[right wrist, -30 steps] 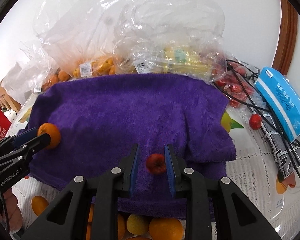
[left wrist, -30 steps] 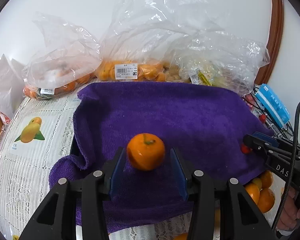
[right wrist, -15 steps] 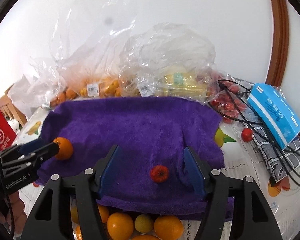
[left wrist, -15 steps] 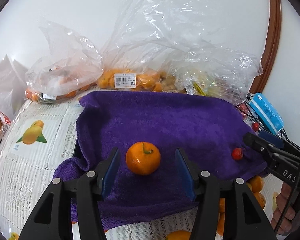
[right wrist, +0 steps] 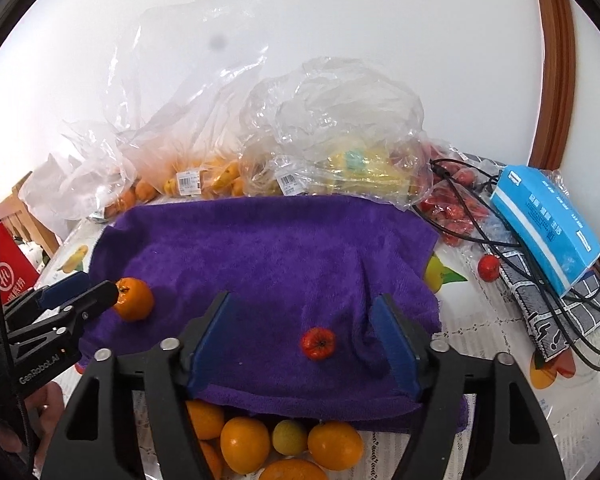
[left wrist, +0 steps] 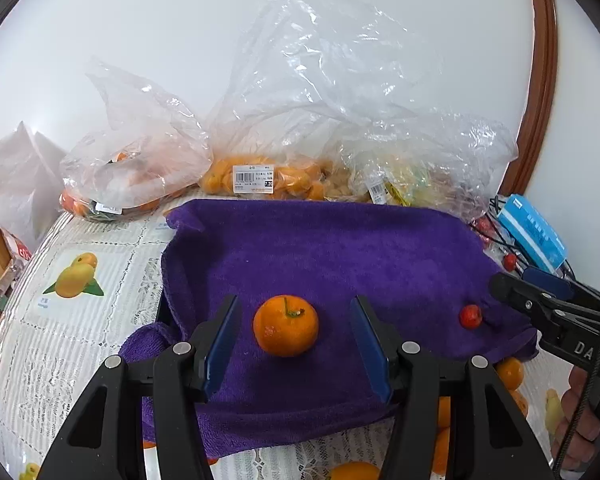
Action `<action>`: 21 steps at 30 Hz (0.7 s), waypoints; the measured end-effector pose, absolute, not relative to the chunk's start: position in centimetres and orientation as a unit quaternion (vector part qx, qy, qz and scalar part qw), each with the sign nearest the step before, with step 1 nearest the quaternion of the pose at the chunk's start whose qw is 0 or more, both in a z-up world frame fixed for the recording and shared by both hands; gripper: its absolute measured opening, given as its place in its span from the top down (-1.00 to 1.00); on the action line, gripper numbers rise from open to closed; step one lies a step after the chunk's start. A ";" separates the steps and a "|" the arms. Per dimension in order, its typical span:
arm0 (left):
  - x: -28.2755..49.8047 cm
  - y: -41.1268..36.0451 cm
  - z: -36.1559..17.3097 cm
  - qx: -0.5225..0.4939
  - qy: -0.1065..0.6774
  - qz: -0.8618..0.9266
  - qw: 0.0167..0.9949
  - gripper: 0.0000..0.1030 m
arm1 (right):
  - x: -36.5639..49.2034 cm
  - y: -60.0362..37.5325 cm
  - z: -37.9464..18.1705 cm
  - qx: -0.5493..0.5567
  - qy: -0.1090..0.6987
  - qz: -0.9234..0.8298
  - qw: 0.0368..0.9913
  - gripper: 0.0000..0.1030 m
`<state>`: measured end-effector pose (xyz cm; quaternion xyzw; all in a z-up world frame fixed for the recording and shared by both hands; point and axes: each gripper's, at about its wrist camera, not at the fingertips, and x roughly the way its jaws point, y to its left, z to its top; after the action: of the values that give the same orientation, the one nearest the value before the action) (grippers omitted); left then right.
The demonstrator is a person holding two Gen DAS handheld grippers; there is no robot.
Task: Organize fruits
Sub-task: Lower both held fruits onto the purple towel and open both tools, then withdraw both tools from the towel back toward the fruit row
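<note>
The tabletop (left wrist: pixel 32 344) is covered by a white lace cloth (right wrist: pixel 496 344) printed with fruit. A purple towel (left wrist: pixel 324 248) is spread over its middle. Clear bags (left wrist: pixel 140 176) of fruit are lined up along the far edge, against the wall. Loose oranges (right wrist: pixel 244 444) are piled at the near edge, partly under the towel. At the right, a blue box (right wrist: pixel 548 220), black cables (right wrist: pixel 500 240) and one small red fruit (right wrist: pixel 489 267) are seen.

purple towel (left wrist: pixel 340 248), orange mandarin (left wrist: pixel 286 326), blue box (right wrist: pixel 548 220)
</note>
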<state>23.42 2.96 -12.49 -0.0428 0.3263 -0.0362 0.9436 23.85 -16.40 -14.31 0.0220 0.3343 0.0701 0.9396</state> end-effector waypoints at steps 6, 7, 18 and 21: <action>22.8 3.1 -11.9 -0.063 0.321 -0.045 0.944 -0.05 | 22.7 -15.9 -13.2 0.022 0.307 0.082 0.948 -0.42; 22.6 3.1 -11.8 -0.066 0.320 -0.047 0.944 -0.05 | 22.4 -15.7 -13.0 0.020 0.303 0.082 0.949 -0.42; 17.4 3.6 -10.9 -0.059 0.320 -0.059 0.944 -0.05 | 18.6 -17.2 -12.7 0.075 0.328 0.112 0.935 -0.42; 15.9 3.5 -10.9 -0.041 0.329 -0.061 0.941 -0.05 | 16.9 -17.8 -12.8 0.063 0.329 0.097 0.937 -0.42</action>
<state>15.90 3.45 -10.88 -0.0412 0.3290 -0.0609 0.9415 16.94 -17.77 -12.83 0.0632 0.3293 0.0965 0.9372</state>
